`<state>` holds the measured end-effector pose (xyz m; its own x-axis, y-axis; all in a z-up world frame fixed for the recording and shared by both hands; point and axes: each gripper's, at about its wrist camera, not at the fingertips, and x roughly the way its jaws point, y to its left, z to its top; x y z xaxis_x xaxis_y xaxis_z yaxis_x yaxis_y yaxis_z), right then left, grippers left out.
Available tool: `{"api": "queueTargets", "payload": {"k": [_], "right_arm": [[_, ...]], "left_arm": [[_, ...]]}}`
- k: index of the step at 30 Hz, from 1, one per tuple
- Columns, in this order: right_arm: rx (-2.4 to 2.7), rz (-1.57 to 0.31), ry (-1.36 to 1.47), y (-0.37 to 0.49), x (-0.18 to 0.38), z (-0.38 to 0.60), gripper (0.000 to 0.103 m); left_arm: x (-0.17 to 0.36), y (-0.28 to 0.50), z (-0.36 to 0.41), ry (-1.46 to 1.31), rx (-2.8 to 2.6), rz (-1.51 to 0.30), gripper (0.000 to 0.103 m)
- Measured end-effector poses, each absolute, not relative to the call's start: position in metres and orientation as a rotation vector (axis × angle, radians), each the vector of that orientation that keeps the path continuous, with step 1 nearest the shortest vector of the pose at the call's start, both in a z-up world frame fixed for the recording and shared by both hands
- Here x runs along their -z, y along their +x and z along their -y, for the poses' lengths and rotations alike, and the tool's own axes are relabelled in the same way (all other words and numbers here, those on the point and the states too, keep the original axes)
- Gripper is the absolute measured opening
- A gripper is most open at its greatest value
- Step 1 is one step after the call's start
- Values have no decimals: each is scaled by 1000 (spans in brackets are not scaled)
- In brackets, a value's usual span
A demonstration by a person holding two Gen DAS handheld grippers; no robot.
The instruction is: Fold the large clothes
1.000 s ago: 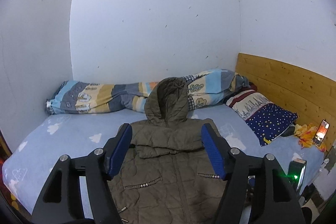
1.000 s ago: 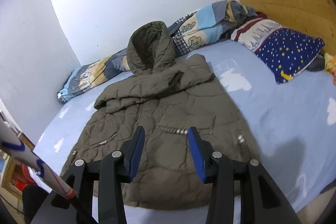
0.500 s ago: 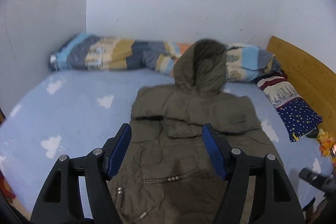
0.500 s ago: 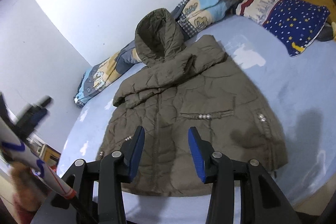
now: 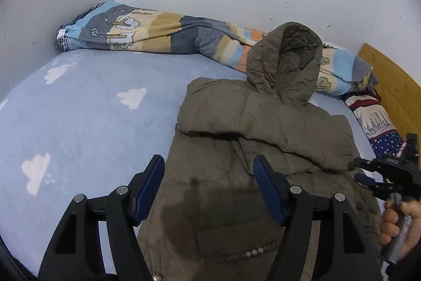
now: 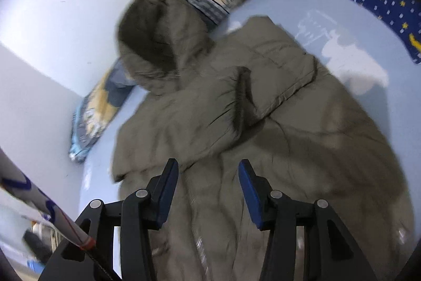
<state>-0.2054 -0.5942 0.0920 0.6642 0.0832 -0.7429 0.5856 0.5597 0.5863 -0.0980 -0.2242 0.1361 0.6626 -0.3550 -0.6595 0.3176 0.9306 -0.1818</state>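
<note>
While you bring both grippers in lower and closer over the bed [image 5: 79,107], the olive hooded coat [image 5: 263,149] now fills far more of each wrist view than it did a second ago, so by my reading you are moving into place for the next fold, with no hold taken yet. Your left gripper [image 5: 209,186] hangs with its blue pads spread, the coat's left side below the gap and nothing pinched. Your right gripper [image 6: 208,191] is also spread over the coat's front, nothing between the pads, and its jaws have just been opening a little wider; that view is blurred. From the left wrist view you can see your right hand [image 5: 400,217] on its handle by the coat's right side. The coat lies front up near the middle of the bed, its hood [image 5: 286,62] toward the far edge, resting against a rolled patterned quilt [image 5: 158,30]. Both sleeves are already folded across the chest. It looks puffy and quilted.
</note>
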Motion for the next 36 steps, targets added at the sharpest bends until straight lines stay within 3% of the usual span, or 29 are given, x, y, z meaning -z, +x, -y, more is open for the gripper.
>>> {"api": "queueTargets", "payload": {"k": [3, 5, 10, 13, 15, 18, 20, 27, 36], "right_arm": [[361, -821, 996, -186, -65, 607, 49], [354, -814, 961, -174, -63, 610, 23], [514, -802, 779, -170, -77, 618, 21], [508, -921, 774, -160, -54, 625, 27], [496, -922, 792, -166, -54, 628, 37], [518, -866, 770, -186, -82, 626, 54], [550, -822, 707, -196, -105, 617, 58], [340, -805, 579, -154, -138, 559, 58], [302, -977, 386, -66, -80, 491, 58]], "left_arm": [[-131, -89, 225, -52, 378, -778, 69], [-129, -84, 226, -53, 372, -788, 69], [-121, -81, 228, -38, 361, -810, 69], [-119, -82, 230, -27, 363, -816, 69], [-120, -82, 230, -27, 364, -813, 69], [-122, -84, 231, -21, 364, -801, 69], [-120, -84, 235, -1, 359, -796, 69], [-114, -84, 244, 56, 361, -815, 69], [-111, -83, 252, 117, 362, -813, 69]]}}
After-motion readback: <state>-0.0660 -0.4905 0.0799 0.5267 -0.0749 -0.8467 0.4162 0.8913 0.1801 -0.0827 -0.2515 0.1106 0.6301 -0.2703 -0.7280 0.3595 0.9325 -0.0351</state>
